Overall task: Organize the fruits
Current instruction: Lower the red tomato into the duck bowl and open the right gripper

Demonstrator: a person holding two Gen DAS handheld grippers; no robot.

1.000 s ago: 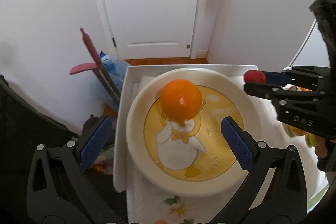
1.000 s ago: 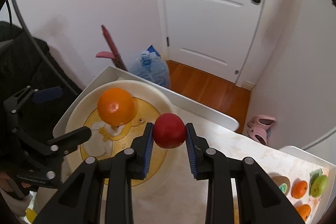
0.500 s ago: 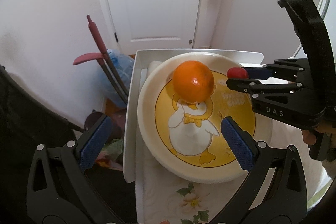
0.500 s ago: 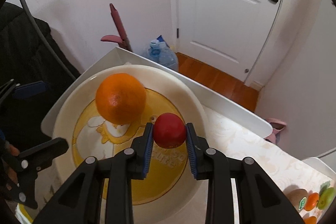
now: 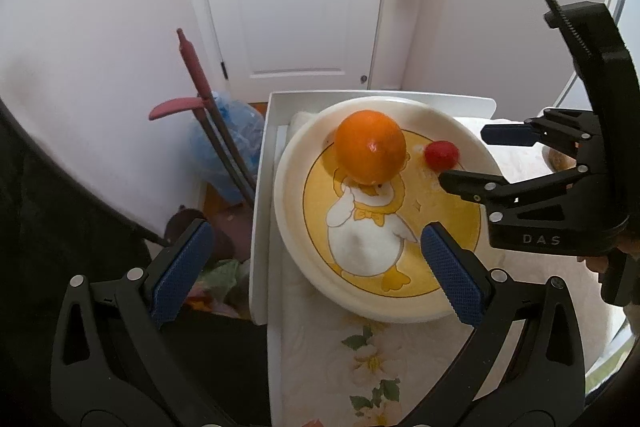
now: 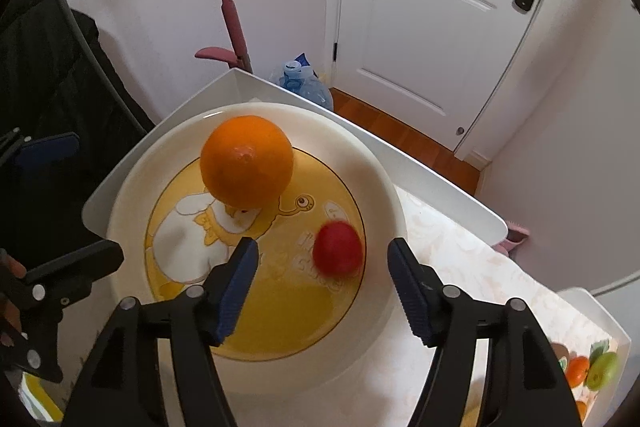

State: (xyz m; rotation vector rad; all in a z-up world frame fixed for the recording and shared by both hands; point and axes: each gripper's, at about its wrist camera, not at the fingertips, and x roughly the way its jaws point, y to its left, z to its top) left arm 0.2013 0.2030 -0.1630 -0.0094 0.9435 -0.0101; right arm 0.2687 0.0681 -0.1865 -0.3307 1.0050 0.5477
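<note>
"Where is the red fruit (image 6: 338, 248)?"

"It lies in the big plate (image 6: 384, 183) with the duck picture. It is near the plate's right side, close to the rim. It looks a bit blurry."

"Is anything holding it?"

"No. The right gripper (image 6: 322, 283) has its fingers (image 6: 236, 283) spread wide. The red fruit sits between them, but they do not touch it."

"What else is in the plate?"

"A big orange (image 6: 247, 161). It sits on the duck's head, toward the far side of the plate, apart from the red fruit."

"And the left gripper (image 5: 316, 269)?"

"Its fingers (image 5: 452, 279) are wide open too and hold nothing. It is at the near edge of the plate."

"What is under the plate?"

"A white bench (image 5: 264, 211) with a flower cloth (image 5: 372, 359)."
</note>
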